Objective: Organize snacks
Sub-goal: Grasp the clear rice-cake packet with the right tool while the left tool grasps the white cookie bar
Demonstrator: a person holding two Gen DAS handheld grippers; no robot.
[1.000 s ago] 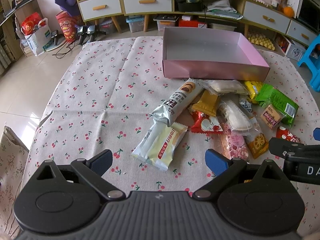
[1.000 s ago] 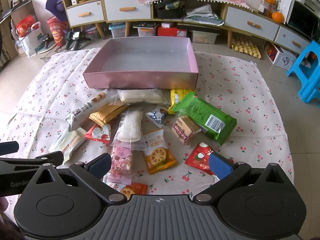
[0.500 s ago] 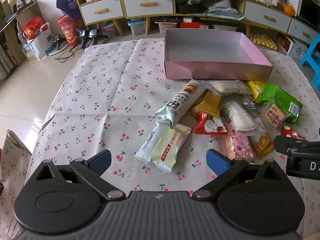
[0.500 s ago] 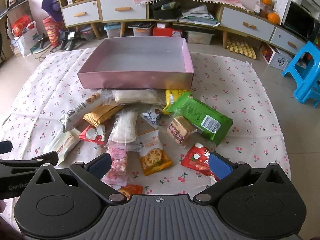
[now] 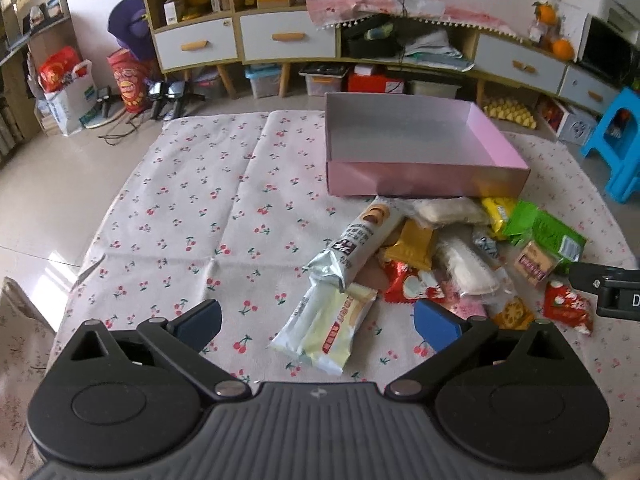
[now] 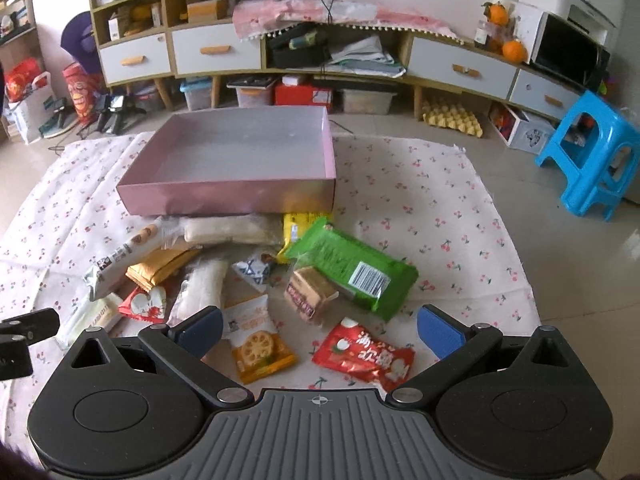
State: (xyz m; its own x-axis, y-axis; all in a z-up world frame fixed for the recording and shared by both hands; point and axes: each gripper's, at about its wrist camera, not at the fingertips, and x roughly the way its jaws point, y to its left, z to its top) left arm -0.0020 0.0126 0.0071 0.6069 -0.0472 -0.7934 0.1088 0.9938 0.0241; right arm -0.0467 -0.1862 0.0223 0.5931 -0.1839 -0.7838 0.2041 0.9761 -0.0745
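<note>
In the left wrist view, the left gripper (image 5: 316,322) sits at the bottom of the frame with its two blue fingers spread wide and nothing between them. One pink box (image 5: 424,178) stands in the upper middle on the cherry cloth (image 5: 192,216). A pile of snack packs lies just below the box, toward the right. One pale yellow pack (image 5: 326,330) lies between the two fingers, a little above them. One silver pack (image 5: 354,246) points up from it toward the box. One green pack (image 5: 554,236) lies at the right side.

In the right wrist view, the right gripper (image 6: 320,328) is also spread wide and holds nothing. The same pink box (image 6: 228,196) sits in the upper middle. The snacks lie below it, in the middle of the frame. One orange pack (image 6: 260,346) and one red pack (image 6: 364,356) lie between the fingers. One green pack (image 6: 352,266) and one brown pack (image 6: 310,294) lie just above them. One blue stool (image 6: 592,160) stands at the right edge.
</note>
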